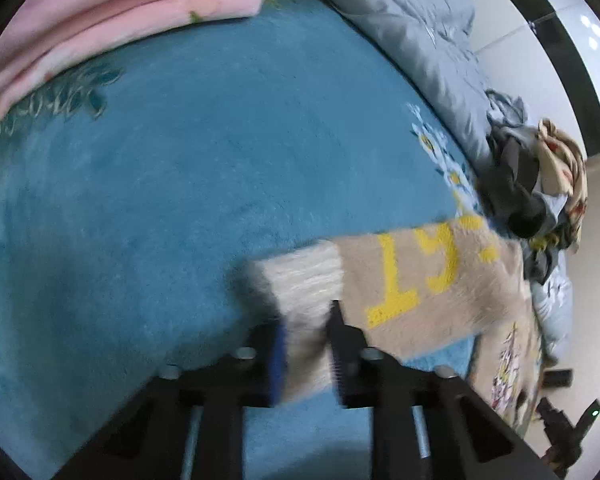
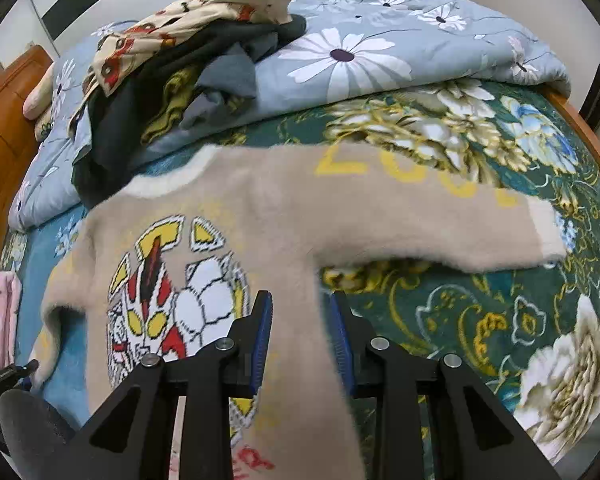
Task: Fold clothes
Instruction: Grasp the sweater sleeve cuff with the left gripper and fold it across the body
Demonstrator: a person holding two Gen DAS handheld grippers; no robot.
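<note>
A fuzzy beige sweater (image 2: 260,216) with a cartoon print and yellow digits lies on the bed. In the left wrist view my left gripper (image 1: 306,320) is shut on the pale ribbed cuff of its sleeve (image 1: 412,276), held just above the blue blanket (image 1: 180,180). In the right wrist view my right gripper (image 2: 300,304) has its jaws around the sweater's side near the armpit, fabric between the blue pads. The other sleeve (image 2: 440,220) stretches out to the right over the floral bedspread (image 2: 500,300).
A folded pink floral cloth (image 1: 120,8) lies at the blanket's far left. A pile of unfolded dark and patterned clothes (image 2: 180,64) sits on a grey daisy quilt (image 2: 380,40) at the back. A wooden headboard (image 2: 4,120) is at left.
</note>
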